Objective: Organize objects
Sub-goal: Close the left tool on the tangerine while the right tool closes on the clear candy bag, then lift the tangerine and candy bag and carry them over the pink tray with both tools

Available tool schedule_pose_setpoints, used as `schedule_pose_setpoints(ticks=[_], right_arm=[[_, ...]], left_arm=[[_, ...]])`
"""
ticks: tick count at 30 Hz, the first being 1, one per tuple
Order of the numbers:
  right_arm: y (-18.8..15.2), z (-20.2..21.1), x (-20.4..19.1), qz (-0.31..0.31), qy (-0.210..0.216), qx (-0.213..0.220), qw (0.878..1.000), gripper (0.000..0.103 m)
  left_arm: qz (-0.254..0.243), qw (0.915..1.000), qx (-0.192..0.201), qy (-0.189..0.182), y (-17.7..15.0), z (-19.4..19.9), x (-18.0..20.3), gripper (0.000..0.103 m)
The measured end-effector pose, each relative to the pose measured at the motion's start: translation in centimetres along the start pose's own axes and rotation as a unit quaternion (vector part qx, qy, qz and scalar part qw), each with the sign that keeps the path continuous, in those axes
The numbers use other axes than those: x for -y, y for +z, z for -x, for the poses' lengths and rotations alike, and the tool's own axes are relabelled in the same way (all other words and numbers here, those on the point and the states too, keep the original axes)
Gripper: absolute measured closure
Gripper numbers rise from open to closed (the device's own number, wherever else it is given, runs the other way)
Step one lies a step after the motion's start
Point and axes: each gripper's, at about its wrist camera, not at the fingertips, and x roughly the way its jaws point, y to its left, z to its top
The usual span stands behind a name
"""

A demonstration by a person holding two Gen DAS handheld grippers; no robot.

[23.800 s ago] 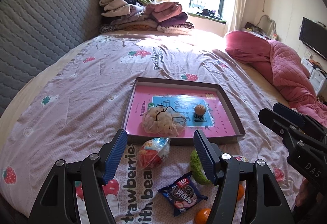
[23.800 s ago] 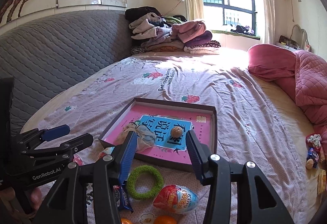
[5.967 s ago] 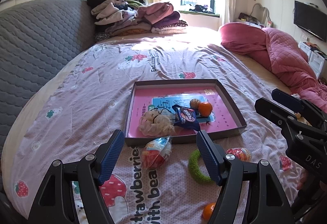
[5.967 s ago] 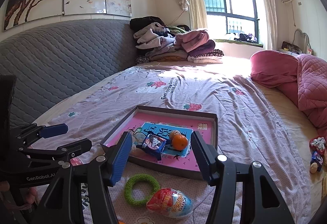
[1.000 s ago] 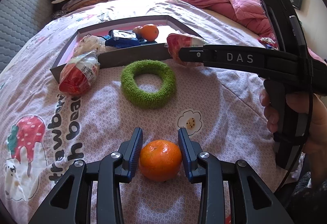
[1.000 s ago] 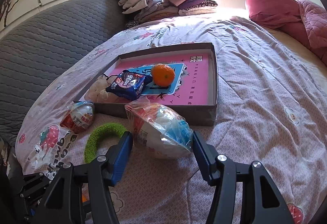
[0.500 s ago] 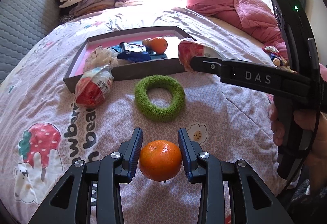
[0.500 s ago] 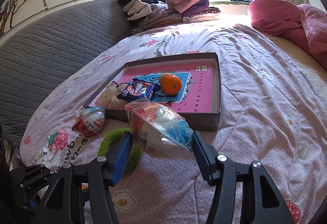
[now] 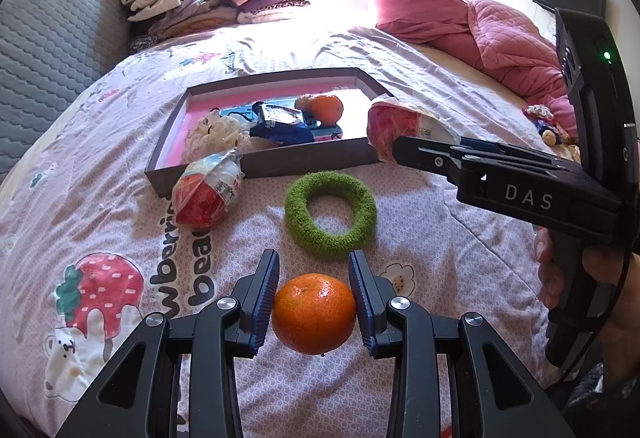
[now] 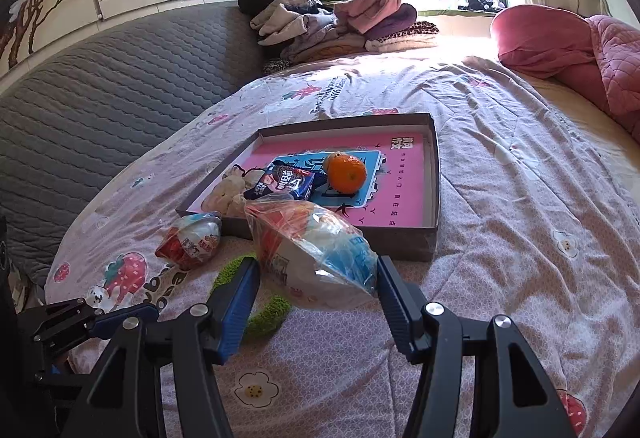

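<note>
- Left tongs (image 9: 314, 296): blue ribbed pads closed onto a round orange tangerine (image 9: 314, 314), one pad on each side; fruit held clear of the lilac strawberry-print bedsheet (image 9: 420, 222).
- Right tongs (image 10: 318, 290): jaws wide, gripping a plastic-wrapped red, white and blue egg-shaped toy (image 10: 314, 248) between the pads; egg is lifted above the bedsheet, just in front of the near wall of the tray.
- Shallow grey cardboard tray with pink printed floor (image 9: 304, 160) lies flat on the bed, beyond both tongs.
- Inside tray: second orange tangerine (image 10: 346, 173) near the middle, dark blue snack packet (image 10: 286, 180) touching it on the left, cream mesh pouch (image 9: 212, 132) at the left end. A small brown item sits behind the tangerine; identity unclear.
- Fuzzy green fabric ring (image 9: 330, 214) flat on the sheet, between the left tongs and the tray's near wall.
- Second wrapped red-and-white egg toy (image 9: 208, 190) on the sheet at the tray's near left corner, touching or nearly touching the wall.
- Pile of folded clothes (image 10: 332, 20) at the far end of the bed; pink quilted blanket (image 9: 480, 34) on the right.
</note>
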Motion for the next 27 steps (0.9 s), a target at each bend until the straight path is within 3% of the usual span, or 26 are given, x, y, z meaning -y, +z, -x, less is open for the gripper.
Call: schedule_pose_setpoints(ticks=[7,27], right_arm=[[0.2,0.7,0.0,-0.002,0.004,0.012,1.000,0.044],[1.3,2.3,0.1,-0.023,0.012,0.037,0.999,0.044]], left_arm=[[0.006,0.9997,0.016,0.015,1.0,0.4,-0.5,0.066],[0.005,0.9989,0.046,0.013,4.1,0.5,-1.1,0.066]])
